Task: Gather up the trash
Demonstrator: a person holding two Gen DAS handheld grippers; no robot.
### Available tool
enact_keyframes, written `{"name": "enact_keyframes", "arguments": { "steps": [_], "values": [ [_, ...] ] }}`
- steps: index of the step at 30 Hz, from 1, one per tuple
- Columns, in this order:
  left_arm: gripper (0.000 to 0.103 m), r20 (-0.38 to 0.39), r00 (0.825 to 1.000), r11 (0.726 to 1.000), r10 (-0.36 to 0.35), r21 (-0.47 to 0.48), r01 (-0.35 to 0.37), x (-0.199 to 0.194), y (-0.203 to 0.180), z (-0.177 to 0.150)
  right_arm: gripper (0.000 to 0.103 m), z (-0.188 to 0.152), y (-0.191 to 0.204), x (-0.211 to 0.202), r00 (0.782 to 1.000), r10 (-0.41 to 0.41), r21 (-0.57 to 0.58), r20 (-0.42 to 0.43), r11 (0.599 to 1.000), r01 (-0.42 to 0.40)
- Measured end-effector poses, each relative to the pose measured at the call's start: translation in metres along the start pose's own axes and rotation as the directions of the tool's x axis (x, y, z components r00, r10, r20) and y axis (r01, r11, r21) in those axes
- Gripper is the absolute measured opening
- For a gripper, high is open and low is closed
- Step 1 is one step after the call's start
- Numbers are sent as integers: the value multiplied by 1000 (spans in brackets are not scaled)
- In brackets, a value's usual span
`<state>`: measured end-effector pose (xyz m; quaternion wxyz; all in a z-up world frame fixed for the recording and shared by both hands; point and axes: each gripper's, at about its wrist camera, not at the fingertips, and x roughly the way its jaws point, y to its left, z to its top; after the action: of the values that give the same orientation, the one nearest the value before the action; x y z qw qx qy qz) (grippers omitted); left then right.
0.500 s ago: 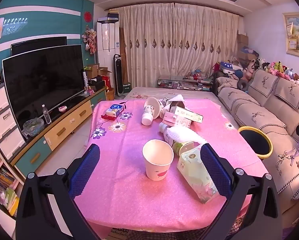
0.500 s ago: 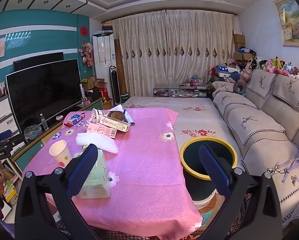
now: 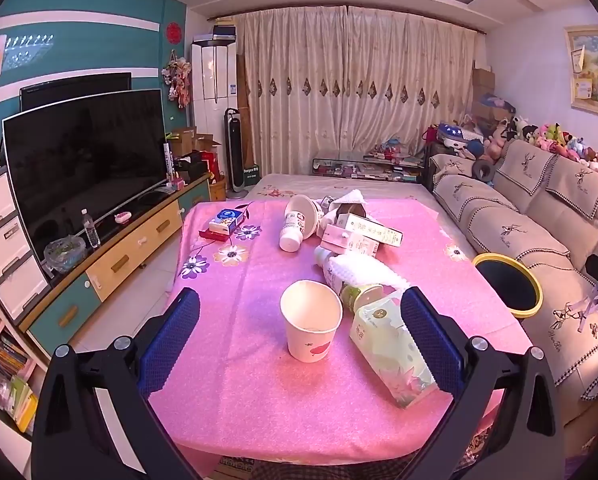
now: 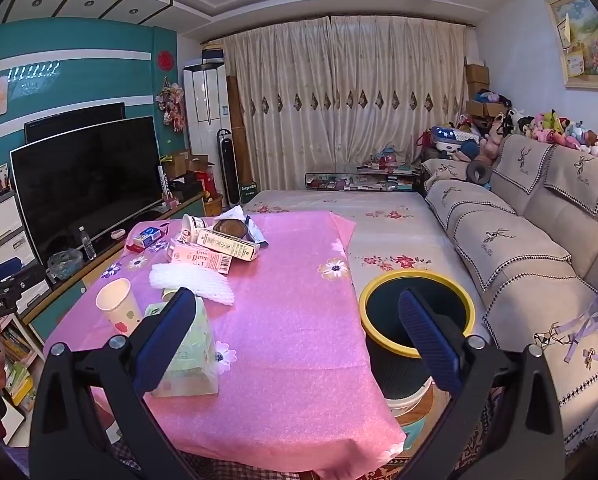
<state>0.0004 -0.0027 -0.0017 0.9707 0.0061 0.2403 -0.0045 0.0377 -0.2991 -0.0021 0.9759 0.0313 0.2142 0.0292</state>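
Left wrist view, from the left: a dark television (image 3: 87, 160) stands on a low cabinet (image 3: 111, 264) along the left wall. Right of it is the table under a pink cloth (image 3: 235, 360). The left gripper (image 3: 299, 336) hangs over the near edge with its jaws spread wide and nothing between the pads. A white paper cup (image 3: 311, 320) stands upright on the cloth ahead of the gap, touched by neither pad. Just right of the cup a pale green tissue pack (image 3: 391, 352) lies tilted, its right side behind the right pad. Farther back lie a white foam net (image 3: 371, 272), a tipped bottle (image 3: 293, 232) and several cartons (image 3: 359, 236) in a heap. Right of the table stands the yellow-rimmed bin (image 3: 507, 284), beside the sofa (image 3: 531, 240).

Right wrist view: the cup (image 4: 117, 304) is at the left, the tissue pack (image 4: 191, 356) behind the left pad. The right gripper (image 4: 299, 340) is also wide open and empty, over the table's near right part, with the bin (image 4: 415, 280) behind its right pad.
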Motion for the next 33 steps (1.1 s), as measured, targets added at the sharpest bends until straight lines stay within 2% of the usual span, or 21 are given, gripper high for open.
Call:
{"name": "enact_keyframes", "arguments": {
  "steps": [9,33],
  "values": [
    [99,1,1000,1000,0,2,0,-1,0,2,97,10,0,0,1000,-3,14,-18,1000,4],
    [99,-2,1000,1000,0,4,0,0,-3,2,97,8,-3,7,999,-4,22,-39,1000,5]
  ]
}}
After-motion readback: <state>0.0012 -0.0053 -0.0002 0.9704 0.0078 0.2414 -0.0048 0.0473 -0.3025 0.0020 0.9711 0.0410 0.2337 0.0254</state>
